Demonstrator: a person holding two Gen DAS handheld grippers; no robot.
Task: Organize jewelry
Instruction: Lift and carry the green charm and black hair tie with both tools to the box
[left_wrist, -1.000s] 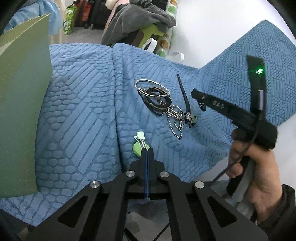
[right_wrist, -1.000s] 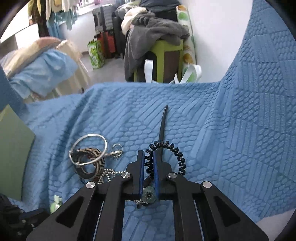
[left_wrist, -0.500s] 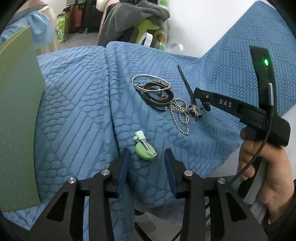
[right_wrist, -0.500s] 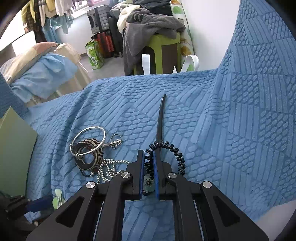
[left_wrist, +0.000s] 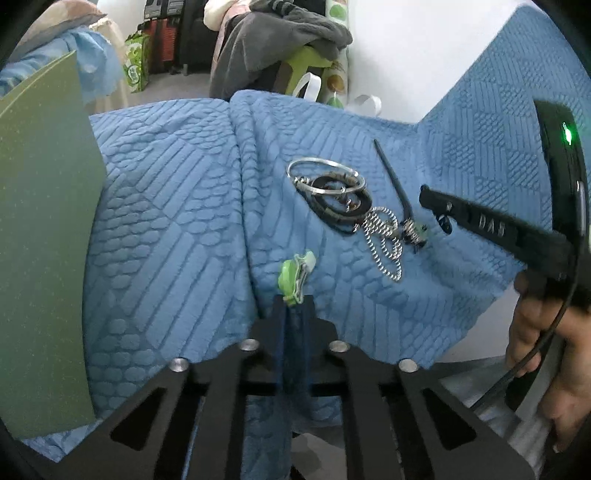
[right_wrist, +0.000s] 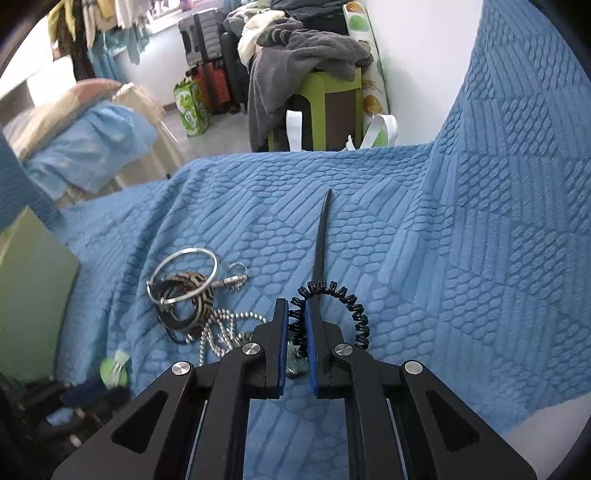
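Note:
A green hair clip (left_wrist: 294, 272) sticks up from my left gripper (left_wrist: 292, 306), whose jaws are shut on its near end just above the blue cloth (left_wrist: 166, 229). The clip also shows in the right wrist view (right_wrist: 114, 371). My right gripper (right_wrist: 296, 314) is shut on a black coiled hair tie (right_wrist: 351, 306) beside a black hair stick (right_wrist: 320, 236). A silver bangle (right_wrist: 184, 275), a patterned bangle (right_wrist: 184, 299) and a ball chain (right_wrist: 221, 328) lie piled to its left. The pile also shows in the left wrist view (left_wrist: 332, 192).
A green box (left_wrist: 40, 240) stands at the left edge of the cloth. The cloth's front edge drops off near both grippers. Behind the table are a green stool (right_wrist: 328, 107) with grey clothes, bags and a bed.
My left gripper opened, moved onto the green hair clip and closed on it; the clip now stands up in the jaws. My right gripper stayed shut on the hair tie.

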